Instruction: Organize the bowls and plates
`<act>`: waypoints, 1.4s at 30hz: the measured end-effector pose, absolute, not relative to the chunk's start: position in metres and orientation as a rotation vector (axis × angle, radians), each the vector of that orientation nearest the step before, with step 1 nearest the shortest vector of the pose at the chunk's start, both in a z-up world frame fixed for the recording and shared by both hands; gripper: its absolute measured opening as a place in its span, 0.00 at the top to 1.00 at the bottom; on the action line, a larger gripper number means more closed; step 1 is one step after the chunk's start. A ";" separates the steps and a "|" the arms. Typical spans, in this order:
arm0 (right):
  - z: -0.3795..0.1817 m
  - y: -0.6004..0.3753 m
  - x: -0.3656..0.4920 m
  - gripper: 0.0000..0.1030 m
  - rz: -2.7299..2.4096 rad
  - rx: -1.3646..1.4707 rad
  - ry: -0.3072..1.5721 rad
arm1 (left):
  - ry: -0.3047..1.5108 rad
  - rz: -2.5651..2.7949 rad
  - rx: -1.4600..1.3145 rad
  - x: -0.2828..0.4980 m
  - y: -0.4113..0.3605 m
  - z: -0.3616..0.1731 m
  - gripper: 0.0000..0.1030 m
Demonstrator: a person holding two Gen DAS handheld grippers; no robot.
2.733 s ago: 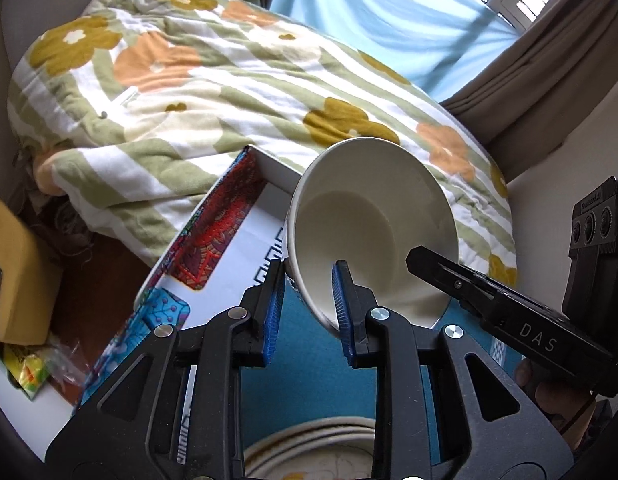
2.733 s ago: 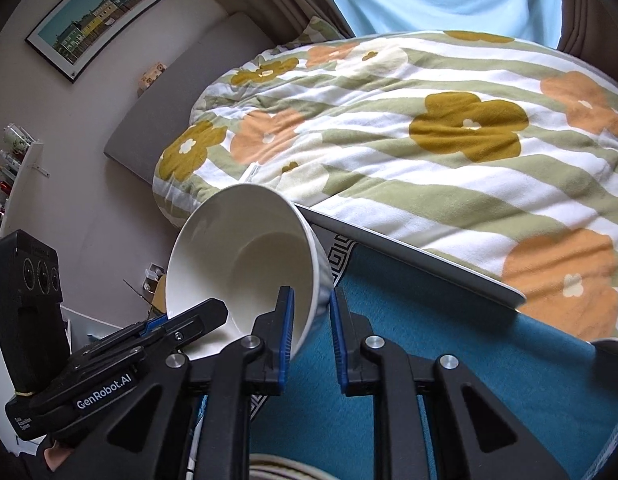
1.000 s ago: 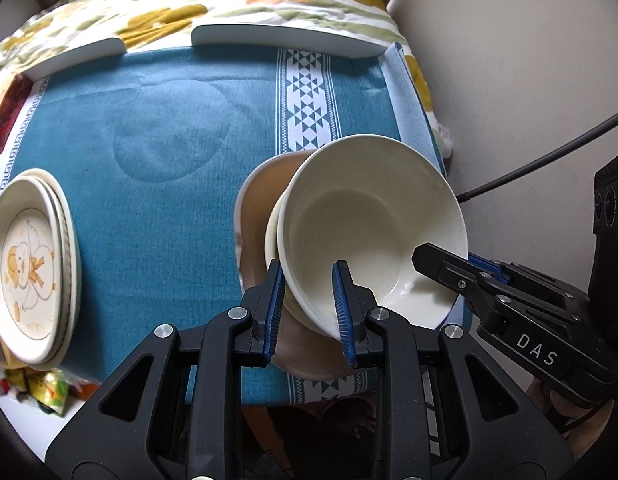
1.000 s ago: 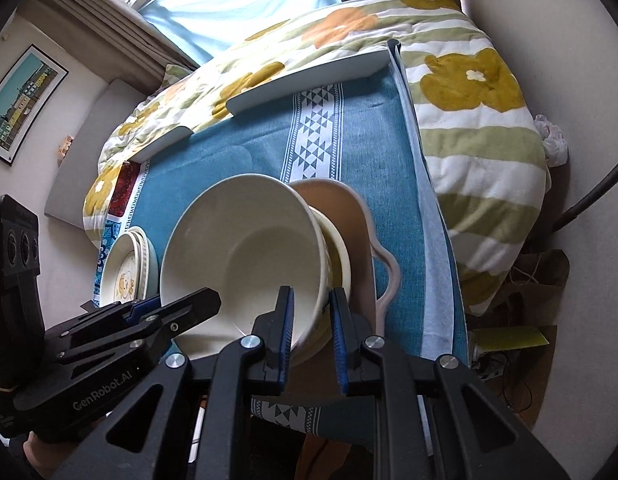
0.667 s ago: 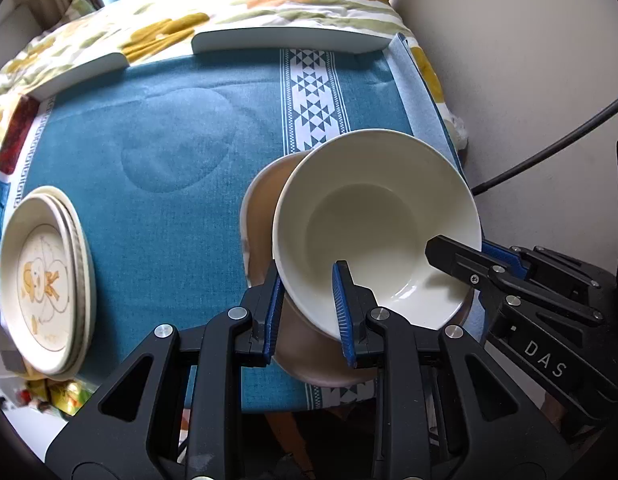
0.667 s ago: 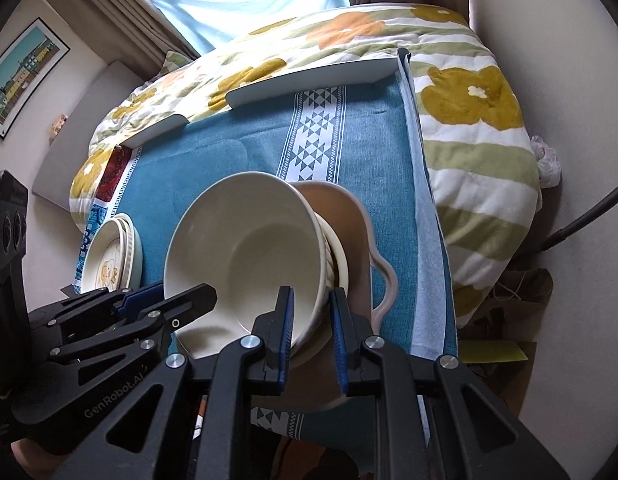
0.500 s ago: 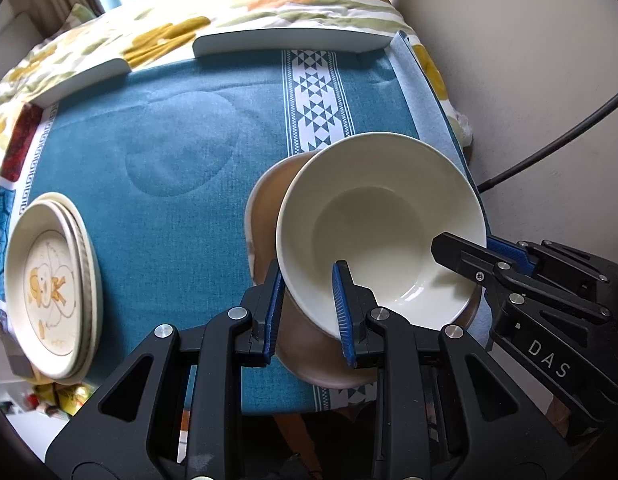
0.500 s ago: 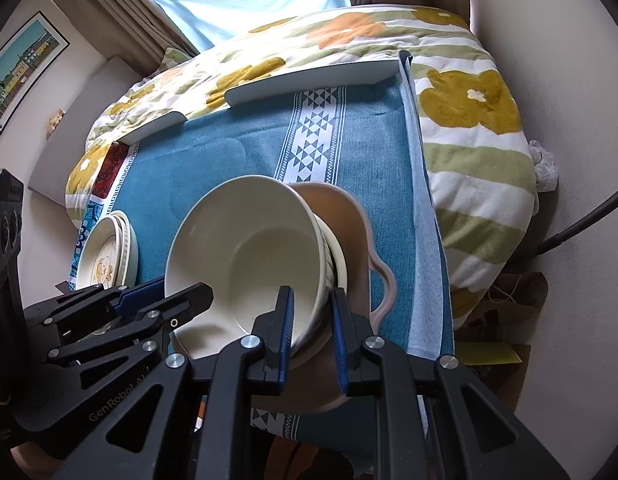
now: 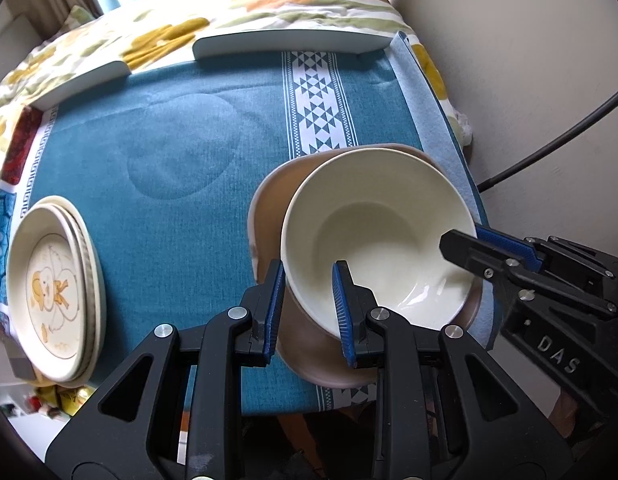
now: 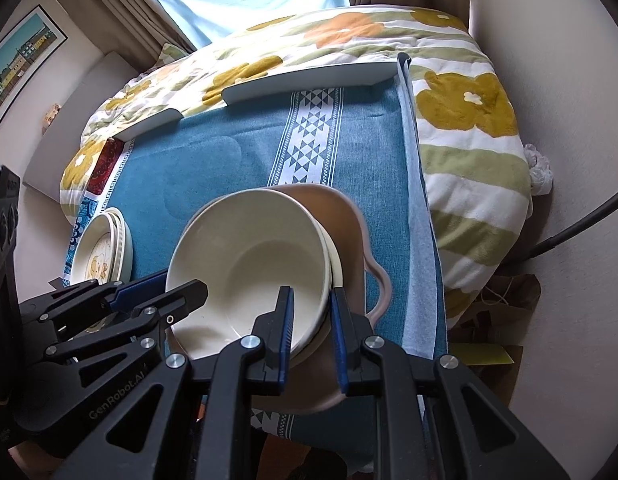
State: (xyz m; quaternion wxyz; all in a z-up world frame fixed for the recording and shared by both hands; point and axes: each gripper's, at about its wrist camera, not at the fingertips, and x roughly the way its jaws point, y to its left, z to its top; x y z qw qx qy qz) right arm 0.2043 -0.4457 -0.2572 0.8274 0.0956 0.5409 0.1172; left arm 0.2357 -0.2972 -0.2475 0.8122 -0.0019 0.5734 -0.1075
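A cream bowl [image 9: 373, 224] [image 10: 253, 256] sits nested in another cream bowl [image 10: 336, 268] inside a tan-brown handled dish [image 9: 269, 216] [image 10: 349, 216] at the right side of the blue table mat. My left gripper [image 9: 307, 288] straddles the bowl's near-left rim, jaws slightly wider than the rim. My right gripper [image 10: 311, 320] straddles the opposite rim, jaws also a little apart. A stack of cream plates with a duck picture [image 9: 53, 288] [image 10: 101, 256] lies at the mat's left edge.
The blue mat [image 9: 181, 128] covers a small table beside a wall [image 9: 529, 60]. A flowered bedspread [image 10: 461, 120] lies beyond and to the right. White raised edge pieces [image 9: 289, 42] border the far side. A black cable [image 9: 549, 148] runs along the wall.
The bowl came down from over the bed into the stacked dishes. In the last half second both grippers' jaws have widened slightly on its rim and the bowl has settled level.
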 end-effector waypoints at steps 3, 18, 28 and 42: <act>-0.233 -0.458 0.197 0.84 0.260 0.207 1.089 | 1.177 -0.222 -0.035 0.232 -0.280 -0.225 0.79; -0.185 -0.473 0.179 0.00 0.247 -0.082 1.099 | 1.050 -0.250 0.178 0.205 -0.253 -0.179 0.01; -0.254 -0.462 0.202 0.40 0.259 -0.120 1.363 | 1.272 -0.338 0.134 0.221 -0.261 -0.237 0.06; -0.311 -0.445 0.220 0.78 0.363 -0.061 1.463 | 1.420 -0.403 0.101 0.238 -0.284 -0.298 0.65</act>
